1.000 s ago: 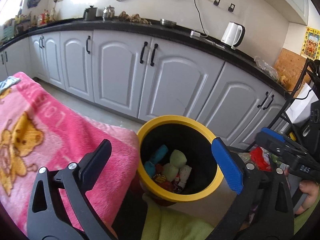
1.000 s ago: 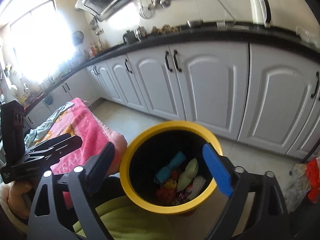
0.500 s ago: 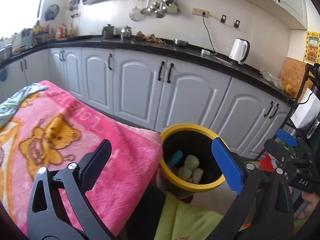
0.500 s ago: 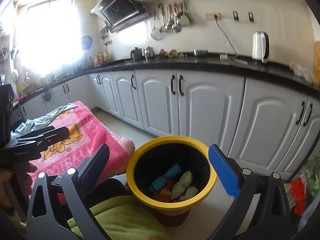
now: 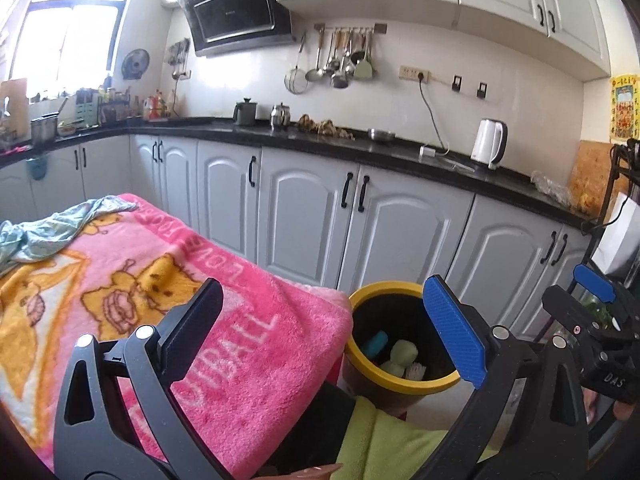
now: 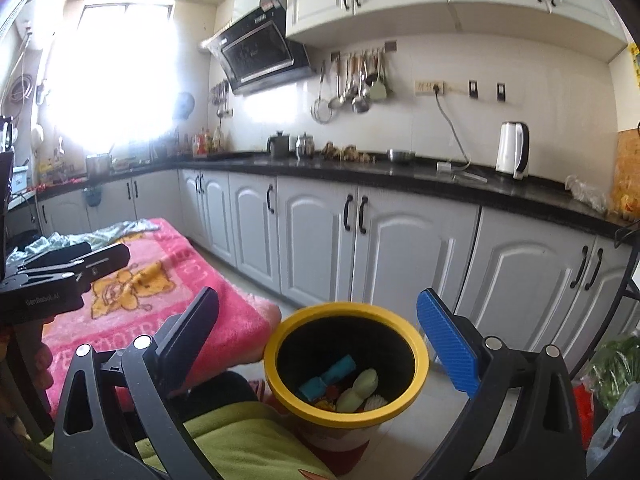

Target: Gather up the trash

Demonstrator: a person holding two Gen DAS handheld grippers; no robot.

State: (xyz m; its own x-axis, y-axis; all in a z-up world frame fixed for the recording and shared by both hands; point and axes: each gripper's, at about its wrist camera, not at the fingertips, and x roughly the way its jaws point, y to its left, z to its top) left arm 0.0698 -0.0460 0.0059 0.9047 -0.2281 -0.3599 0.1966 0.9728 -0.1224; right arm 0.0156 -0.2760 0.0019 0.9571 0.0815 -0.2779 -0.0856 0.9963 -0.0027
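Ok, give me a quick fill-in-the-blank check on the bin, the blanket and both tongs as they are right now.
1. The bin has a ____ rim.
2. Both the left tongs and the right tongs are open and hold ____.
3. The pink blanket lies to the ____ of the bin in both views.
4. On the counter, the white kettle stands under a wall ____.

Missing words: yellow; nothing; left; socket

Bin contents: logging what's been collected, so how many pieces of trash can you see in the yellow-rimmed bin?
4 distinct, in the right wrist view: a blue piece at left, a pale green lump, a white bundle at right, and small red-yellow bits beneath. The bin wall may hide more.
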